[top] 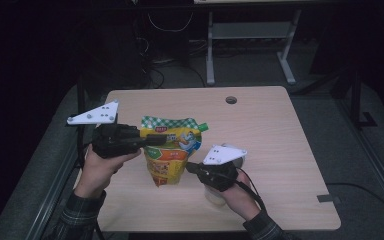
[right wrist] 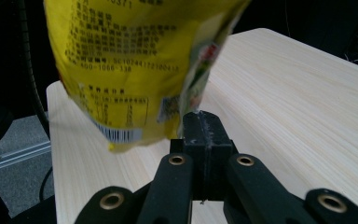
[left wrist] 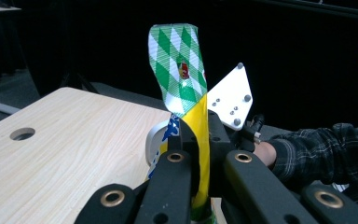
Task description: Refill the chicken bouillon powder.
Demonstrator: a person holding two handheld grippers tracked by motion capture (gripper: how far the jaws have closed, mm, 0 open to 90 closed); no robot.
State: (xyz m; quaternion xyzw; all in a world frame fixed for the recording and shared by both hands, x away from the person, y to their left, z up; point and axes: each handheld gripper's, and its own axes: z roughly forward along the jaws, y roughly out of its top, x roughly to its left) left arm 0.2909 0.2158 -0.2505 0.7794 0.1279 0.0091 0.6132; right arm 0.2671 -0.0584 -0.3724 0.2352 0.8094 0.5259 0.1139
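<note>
A: What is seen in the high view?

B: A yellow pouch (top: 169,152) with a green-checked top and a green cap is held upright above the wooden counter (top: 275,145), a little left of the counter's middle. The left tongs (top: 161,139) are brought in from nine o'clock and are clamped on the pouch's upper part. The right tongs (top: 191,167) are set at the pouch's lower edge, at about four o'clock of it. A white cup (top: 236,159) is partly hidden behind the right hand (top: 235,192), and a round hole (top: 231,100) is seen in the counter toward twelve o'clock.

A: And in the left gripper view?

B: The pouch (left wrist: 186,93) is seen edge-on, rising toward twelve o'clock out of the left tongs (left wrist: 200,161), which are closed tight on its yellow part. The green-checked top is curled above them. The grey plate of the right gripper (left wrist: 230,100) is seen at two o'clock, with a plaid sleeve (left wrist: 326,149) at three o'clock. The counter (left wrist: 74,140) is spread out at nine o'clock.

A: And in the right gripper view?

B: The right tongs (right wrist: 204,133) are pressed together, with a thin edge of the pouch (right wrist: 135,60) pinched at their tip. The printed yellow back of the pouch, with a barcode, is hung at eleven o'clock, clear of the counter (right wrist: 298,107).
</note>
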